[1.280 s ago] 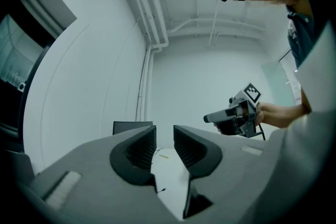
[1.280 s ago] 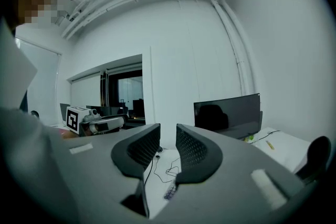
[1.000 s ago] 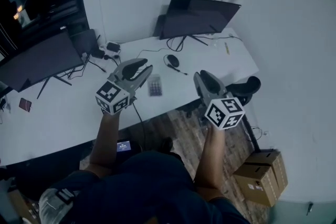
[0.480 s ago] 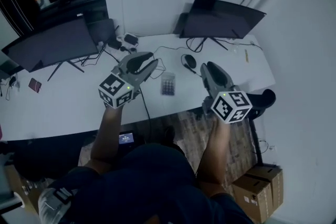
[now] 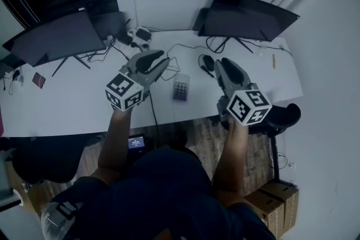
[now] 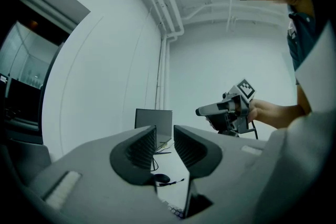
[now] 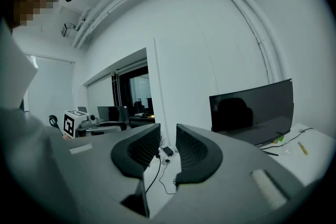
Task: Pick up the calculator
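Two grippers hover over the white desk (image 5: 84, 104), each with its jaws a little apart and nothing between them. The calculator (image 5: 180, 88) lies flat on the desk between the left gripper (image 5: 160, 60) and the right gripper (image 5: 220, 63), touching neither

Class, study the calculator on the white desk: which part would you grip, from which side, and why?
Grip the calculator across its two long side edges, coming down from above. It lies flat near the front edge of the desk, so only its thin sides offer a hold, and the narrower width probably suits the jaws best.
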`<move>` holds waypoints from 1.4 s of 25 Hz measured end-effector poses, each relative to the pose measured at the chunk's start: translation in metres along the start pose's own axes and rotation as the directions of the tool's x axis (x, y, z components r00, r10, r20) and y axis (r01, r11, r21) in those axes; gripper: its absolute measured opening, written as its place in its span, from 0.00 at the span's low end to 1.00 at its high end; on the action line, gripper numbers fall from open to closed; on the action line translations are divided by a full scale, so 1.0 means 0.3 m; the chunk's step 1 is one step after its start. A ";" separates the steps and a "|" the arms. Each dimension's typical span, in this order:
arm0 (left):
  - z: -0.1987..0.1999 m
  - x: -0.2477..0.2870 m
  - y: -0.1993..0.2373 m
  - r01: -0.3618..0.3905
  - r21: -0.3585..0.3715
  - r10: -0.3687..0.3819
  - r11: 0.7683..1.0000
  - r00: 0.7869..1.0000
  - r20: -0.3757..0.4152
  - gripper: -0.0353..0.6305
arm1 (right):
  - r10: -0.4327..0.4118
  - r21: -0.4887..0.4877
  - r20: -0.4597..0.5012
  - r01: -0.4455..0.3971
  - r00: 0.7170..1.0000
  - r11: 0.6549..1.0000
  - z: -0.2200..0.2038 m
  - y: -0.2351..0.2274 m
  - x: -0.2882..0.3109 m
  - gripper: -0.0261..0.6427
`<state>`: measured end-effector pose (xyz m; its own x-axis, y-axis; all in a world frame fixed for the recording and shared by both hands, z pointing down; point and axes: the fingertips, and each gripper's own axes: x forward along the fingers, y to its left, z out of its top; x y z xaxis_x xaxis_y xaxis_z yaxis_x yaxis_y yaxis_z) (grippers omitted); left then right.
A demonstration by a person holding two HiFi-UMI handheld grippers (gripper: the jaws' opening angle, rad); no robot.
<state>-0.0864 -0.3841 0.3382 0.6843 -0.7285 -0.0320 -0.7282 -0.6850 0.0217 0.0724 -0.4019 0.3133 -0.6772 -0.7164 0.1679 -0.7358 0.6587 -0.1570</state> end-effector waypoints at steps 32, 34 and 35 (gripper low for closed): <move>-0.590 0.287 0.104 -0.182 -0.211 0.115 0.960 0.949 -0.295 0.23 | 0.124 0.138 -0.144 -0.104 0.982 0.985 -0.273 -0.365 0.152 0.16; -0.636 0.295 0.115 -0.193 -0.230 0.116 0.954 0.943 -0.311 0.23 | 0.127 0.146 -0.153 -0.104 0.980 0.984 -0.292 -0.379 0.159 0.16; -0.658 0.299 0.120 -0.199 -0.240 0.116 0.950 0.941 -0.318 0.23 | 0.128 0.150 -0.157 -0.104 0.979 0.983 -0.302 -0.385 0.162 0.16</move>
<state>-0.0438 -0.4759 0.5333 0.5711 -0.7677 0.2907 -0.8189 -0.5084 0.2664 0.1242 -0.4919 0.4277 -0.7576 -0.5811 0.2973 -0.6524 0.6880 -0.3178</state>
